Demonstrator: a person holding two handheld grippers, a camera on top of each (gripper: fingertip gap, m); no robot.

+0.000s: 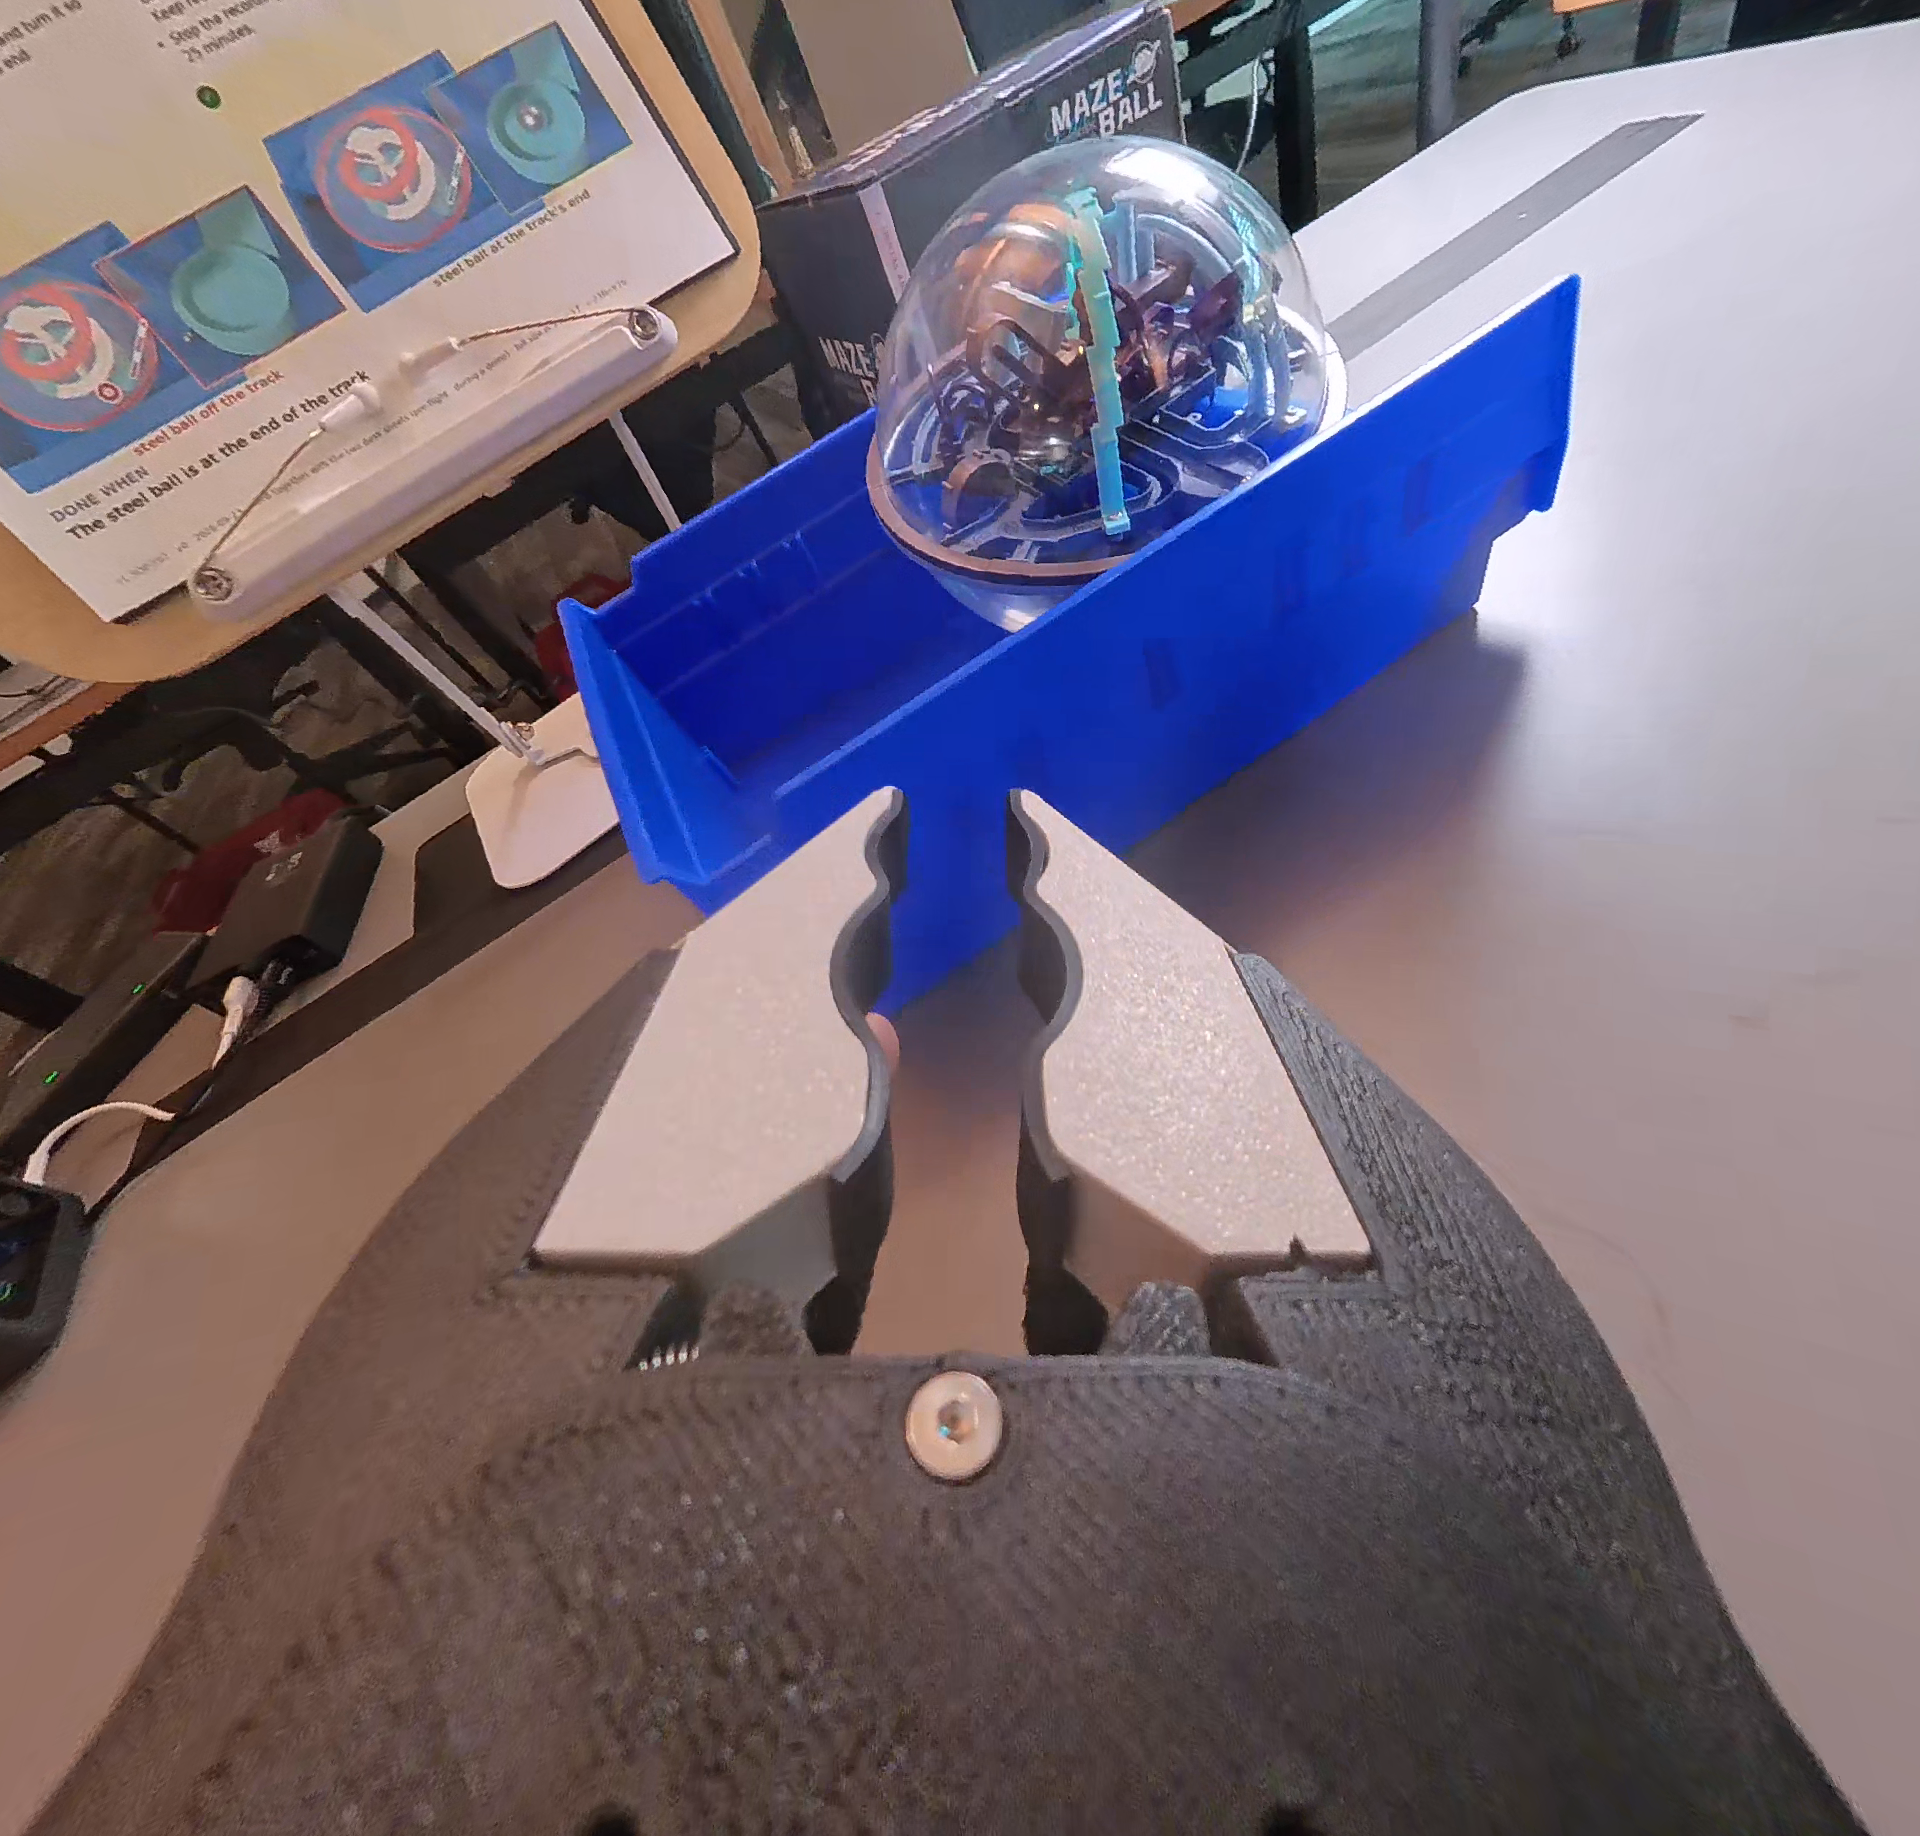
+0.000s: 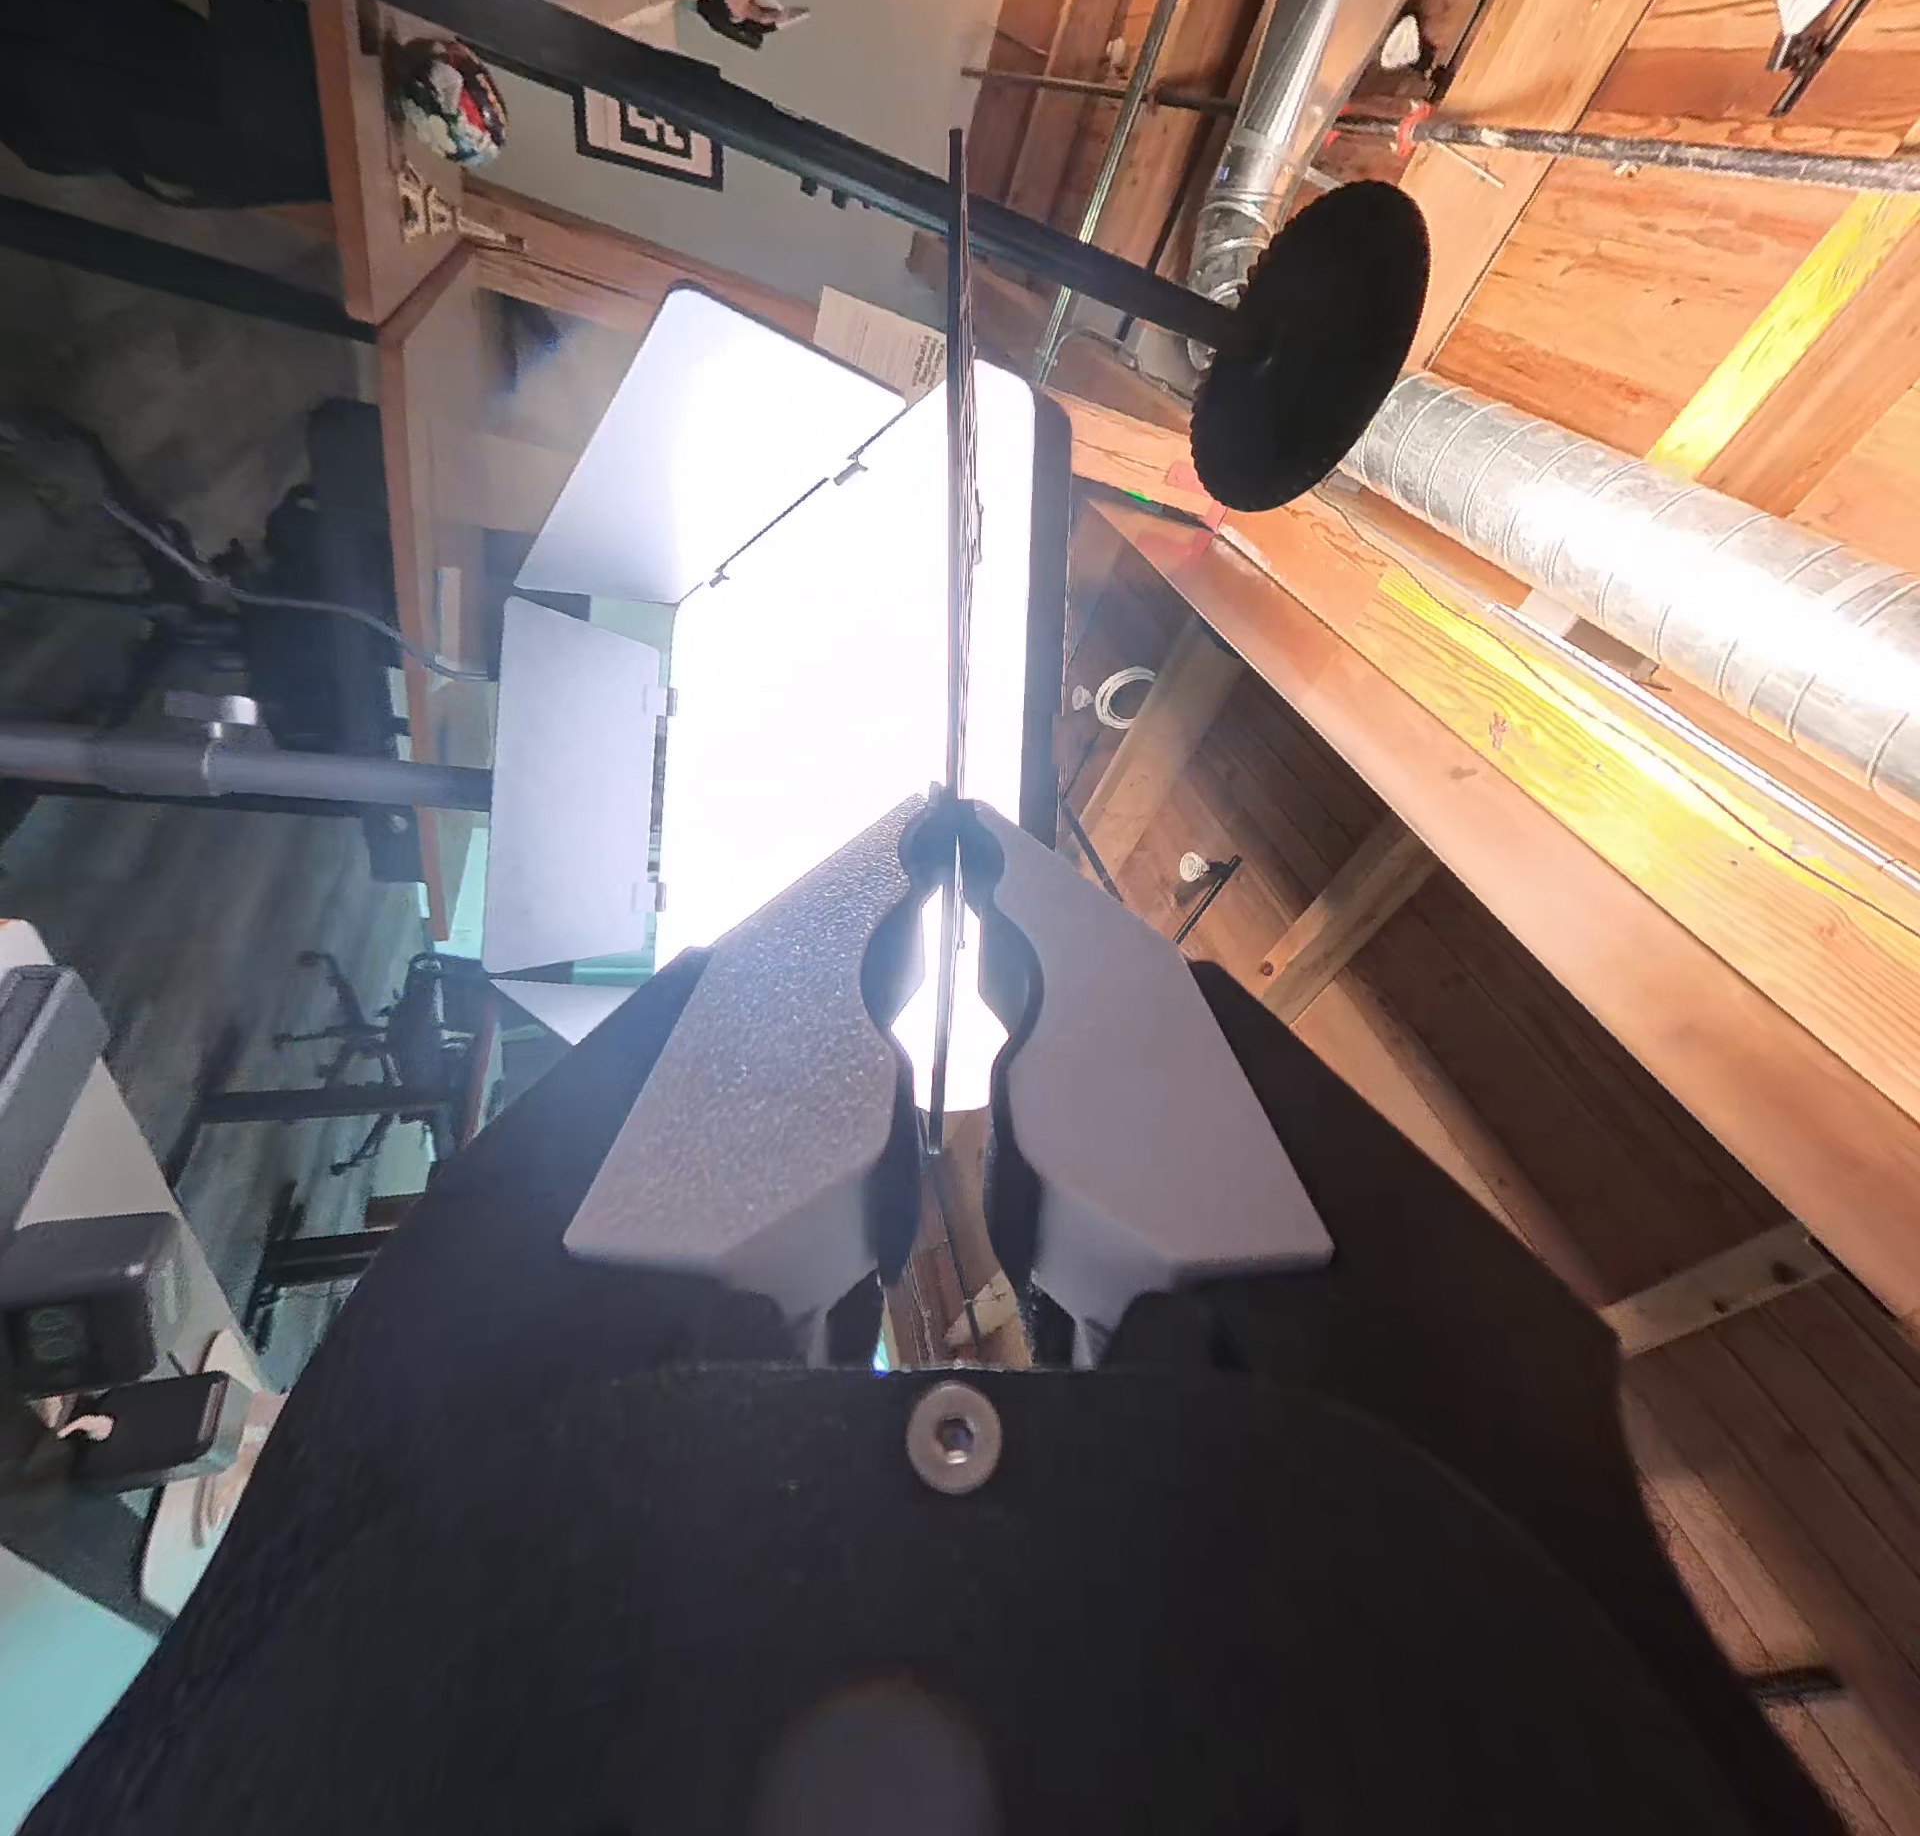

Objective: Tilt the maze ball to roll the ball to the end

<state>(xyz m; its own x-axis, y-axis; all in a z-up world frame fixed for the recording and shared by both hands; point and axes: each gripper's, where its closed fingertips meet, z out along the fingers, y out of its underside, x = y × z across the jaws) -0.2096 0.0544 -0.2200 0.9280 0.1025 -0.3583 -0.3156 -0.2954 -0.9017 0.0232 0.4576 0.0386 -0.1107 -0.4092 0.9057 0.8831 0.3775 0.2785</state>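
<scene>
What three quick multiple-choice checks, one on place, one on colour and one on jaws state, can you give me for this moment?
1. Where does the maze ball sit?
A. In the far part of the bin
B. On the bare table
C. On top of its box

2. What colour is the bin?
A. Red
B. Blue
C. Green

3. How do the jaws of the left gripper stand?
A. Clamped on the maze ball
B. Apart, holding nothing
C. Closed on the bin's rim

Answers: 1 A, the clear sphere rests between the bin's walls towards the far end; 2 B, the walls are bright blue; 3 B, a gap shows between the fingertips, short of the bin.
</scene>
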